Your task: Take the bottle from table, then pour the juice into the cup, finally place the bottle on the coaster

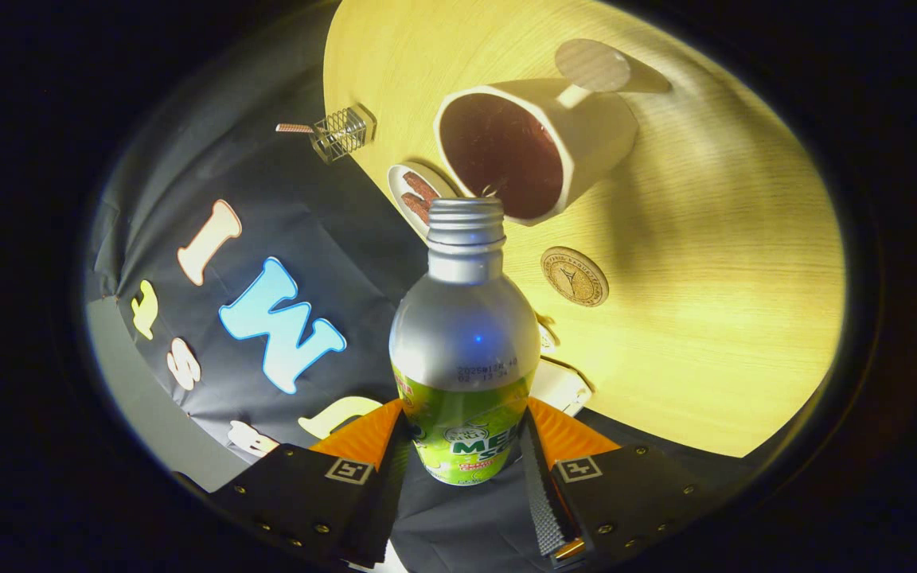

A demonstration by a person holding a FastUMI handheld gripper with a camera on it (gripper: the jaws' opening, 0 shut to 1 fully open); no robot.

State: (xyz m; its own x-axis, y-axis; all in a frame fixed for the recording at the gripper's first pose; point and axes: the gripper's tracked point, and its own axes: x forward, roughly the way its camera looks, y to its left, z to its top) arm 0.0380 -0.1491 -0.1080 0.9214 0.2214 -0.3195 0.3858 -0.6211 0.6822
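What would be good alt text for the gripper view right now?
The claw is shut on an uncapped bottle, tilted so its open mouth points at a white cup on the wooden table. A round coaster lies beside the cup.
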